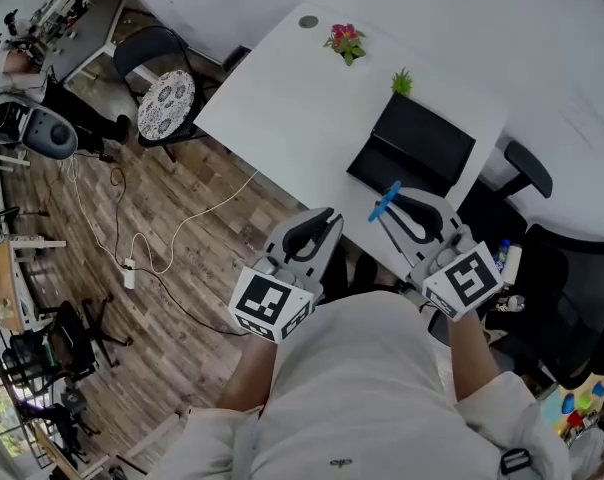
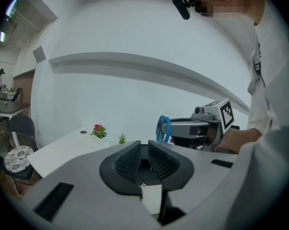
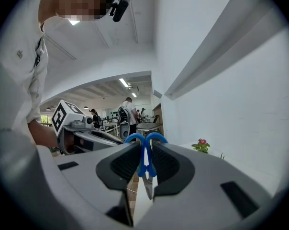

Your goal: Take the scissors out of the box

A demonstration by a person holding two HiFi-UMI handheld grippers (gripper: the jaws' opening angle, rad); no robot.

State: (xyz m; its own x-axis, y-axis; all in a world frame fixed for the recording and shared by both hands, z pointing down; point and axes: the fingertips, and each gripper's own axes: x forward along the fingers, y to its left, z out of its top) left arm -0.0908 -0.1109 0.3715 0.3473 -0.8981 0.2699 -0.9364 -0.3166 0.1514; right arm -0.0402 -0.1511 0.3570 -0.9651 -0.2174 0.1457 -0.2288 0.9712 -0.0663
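right gripper (image 1: 402, 208) pinches the blue scissors (image 3: 143, 158) over the white table's (image 1: 282, 118) near edge, by the black box (image 1: 422, 143). left gripper (image 2: 143, 153) jaws stand narrow, empty.

Scissors (image 3: 145, 163) half-hidden within right tongs (image 3: 144, 150)

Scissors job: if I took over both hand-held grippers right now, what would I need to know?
Right hand-held gripper: shut on the blue-handled scissors, held up clear of the black box.
Left hand-held gripper: jaws slightly apart, nothing between them.
The box sits on the white table.
Done: the scissors are out of the box.
Left: probably just setting them down on the table.
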